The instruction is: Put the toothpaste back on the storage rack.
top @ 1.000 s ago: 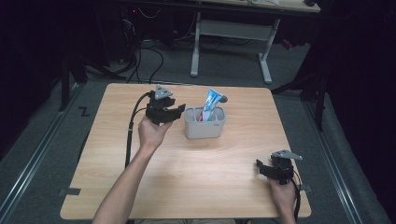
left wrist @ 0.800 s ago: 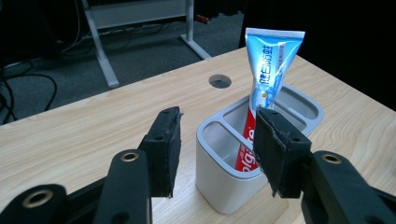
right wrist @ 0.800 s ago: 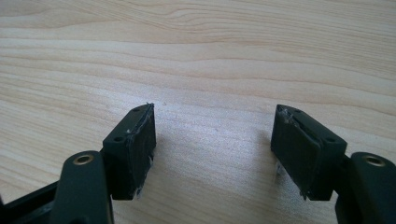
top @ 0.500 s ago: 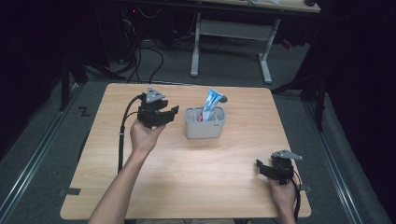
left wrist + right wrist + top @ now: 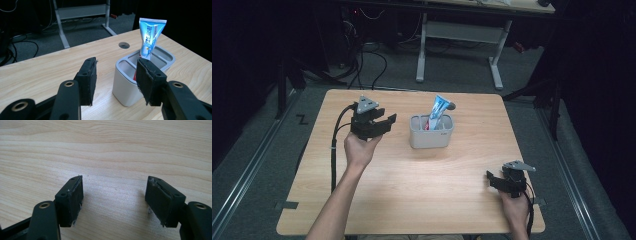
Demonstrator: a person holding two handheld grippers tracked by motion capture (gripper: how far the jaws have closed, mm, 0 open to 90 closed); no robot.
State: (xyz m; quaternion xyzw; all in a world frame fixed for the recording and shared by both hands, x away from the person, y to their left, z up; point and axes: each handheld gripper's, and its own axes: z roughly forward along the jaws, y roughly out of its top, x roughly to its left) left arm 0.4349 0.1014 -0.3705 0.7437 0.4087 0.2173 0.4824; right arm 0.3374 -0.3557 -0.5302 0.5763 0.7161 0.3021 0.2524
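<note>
Left gripper held above the surface, fingers released and empty. Just beyond those fingers, a grey holder with a blue toothpaste tube standing inside. Right gripper low over bare surface, fingers released, well apart from the holder.

A blue and white toothpaste tube stands upright in a light grey holder, crimped end up, leaning slightly toward the table's right edge. The holder is a small rounded-corner box divided into compartments; the tube sits in one toward the far side. The holder rests on the wooden table, nearer the far edge than the near one, about midway between left and right edges
</note>
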